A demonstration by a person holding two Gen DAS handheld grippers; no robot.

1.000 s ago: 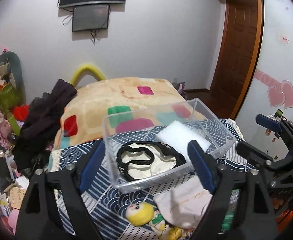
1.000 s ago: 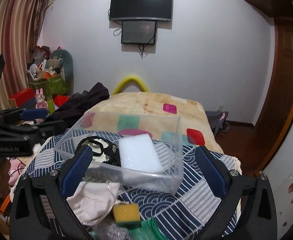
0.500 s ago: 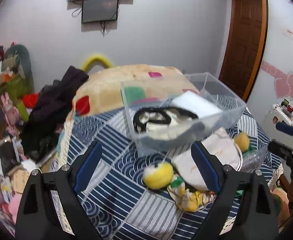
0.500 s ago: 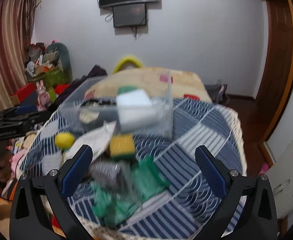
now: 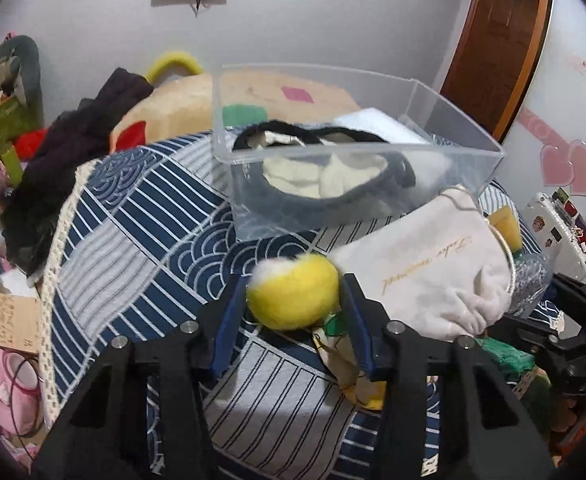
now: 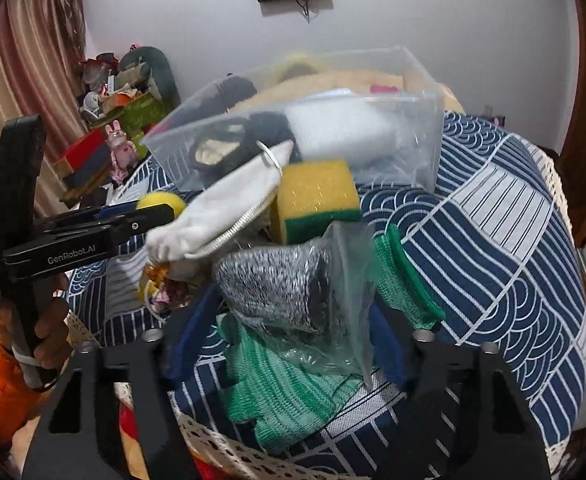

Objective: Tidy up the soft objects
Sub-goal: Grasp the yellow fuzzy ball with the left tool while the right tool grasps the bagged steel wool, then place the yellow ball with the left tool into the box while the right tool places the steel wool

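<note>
step: grabbing loose soft stuff off the bed for the clear bin point(image 5: 357, 152)
left hand-held gripper point(image 5: 293, 300): pinching the yellow plush ball point(image 5: 295, 294)
right hand-held gripper point(image 6: 289, 320): fingers around the bagged grey scrubber point(image 6: 277, 284), can't tell if they're gripping it
next: lift the ball forward, up over the bin wall just ahead, drop it in

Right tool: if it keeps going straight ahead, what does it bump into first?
Probably the grey scrubber in its plastic bag, which already sits between the right tool's open fingers. The yellow sponge lies just beyond it.
</note>
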